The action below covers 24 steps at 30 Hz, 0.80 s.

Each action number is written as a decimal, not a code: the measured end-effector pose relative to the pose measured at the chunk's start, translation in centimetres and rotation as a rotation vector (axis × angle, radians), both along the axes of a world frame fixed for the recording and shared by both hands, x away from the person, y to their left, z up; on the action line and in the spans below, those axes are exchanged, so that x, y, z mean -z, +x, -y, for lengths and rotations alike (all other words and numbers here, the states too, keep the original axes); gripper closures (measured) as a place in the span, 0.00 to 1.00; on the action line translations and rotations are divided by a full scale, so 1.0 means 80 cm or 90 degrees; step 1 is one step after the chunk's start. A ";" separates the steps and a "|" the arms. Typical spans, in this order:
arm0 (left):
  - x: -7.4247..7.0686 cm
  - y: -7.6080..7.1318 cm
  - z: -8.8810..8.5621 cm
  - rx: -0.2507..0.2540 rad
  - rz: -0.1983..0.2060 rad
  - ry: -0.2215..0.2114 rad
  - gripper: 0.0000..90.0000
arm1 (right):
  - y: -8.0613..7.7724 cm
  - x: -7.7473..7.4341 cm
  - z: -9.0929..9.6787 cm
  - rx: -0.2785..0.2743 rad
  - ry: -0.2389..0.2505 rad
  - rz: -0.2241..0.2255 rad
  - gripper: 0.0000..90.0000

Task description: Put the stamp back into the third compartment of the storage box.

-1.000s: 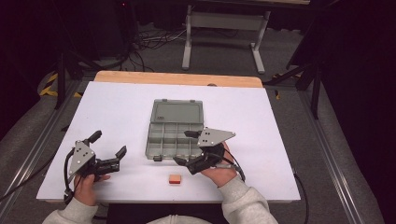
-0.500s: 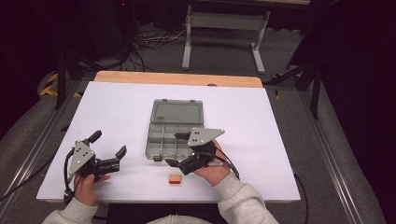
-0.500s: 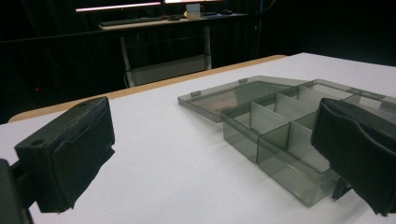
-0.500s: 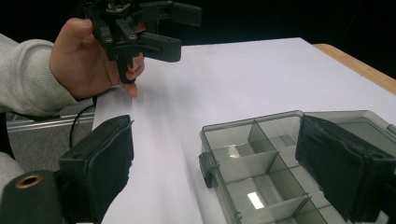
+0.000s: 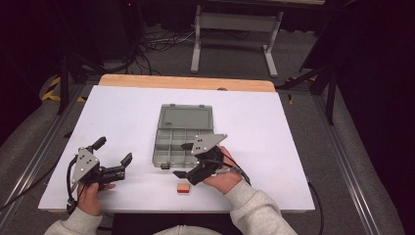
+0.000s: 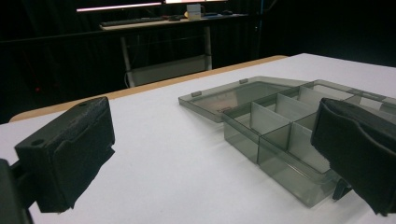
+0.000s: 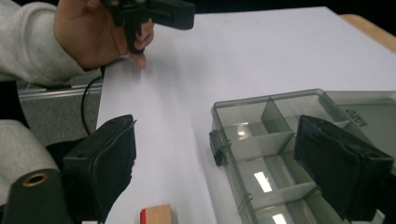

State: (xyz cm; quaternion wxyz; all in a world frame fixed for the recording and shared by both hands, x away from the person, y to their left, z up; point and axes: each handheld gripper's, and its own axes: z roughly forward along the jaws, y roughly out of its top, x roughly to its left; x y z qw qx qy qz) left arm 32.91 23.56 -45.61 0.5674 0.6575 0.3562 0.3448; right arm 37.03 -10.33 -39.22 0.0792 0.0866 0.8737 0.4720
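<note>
The left gripper [image 5: 115, 152] rests on the white counter [image 5: 293, 147] at its near left, held in the person's left hand [image 5: 90, 193], its fingers [image 6: 70, 154] spread wide with nothing between them. In the left gripper view they frame bare counter and the near corner of the organiser box. Near the middle of the counter lies the grey see-through organiser box [image 5: 183, 134], its lid [image 5: 187, 117] folded open flat on the far side and its compartments showing no contents. Just off the box's near edge sits a small wooden block with a red end [image 5: 183, 188], apart from the box. The right gripper [image 5: 182, 160] hovers over that near edge, just above the block; its fingers [image 7: 100, 168] stand open and have just been closing a little, nothing pressed between them. In the right gripper view the block [image 7: 156, 215] lies low between the fingers, nearer the left one, untouched
</note>
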 end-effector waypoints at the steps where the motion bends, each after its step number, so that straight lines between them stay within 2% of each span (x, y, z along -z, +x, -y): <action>1: 0.000 0.000 0.000 0.000 0.000 0.000 0.01 | 0.000 0.000 0.000 -0.003 -0.008 -0.003 0.17; 10: 0.000 0.000 0.000 0.000 0.000 0.000 0.01 | 0.001 0.001 -0.003 -0.027 -0.062 -0.034 0.21; 24: 0.000 0.000 -0.001 0.001 0.000 0.001 0.01 | 0.002 0.009 -0.011 -0.053 -0.132 -0.058 0.24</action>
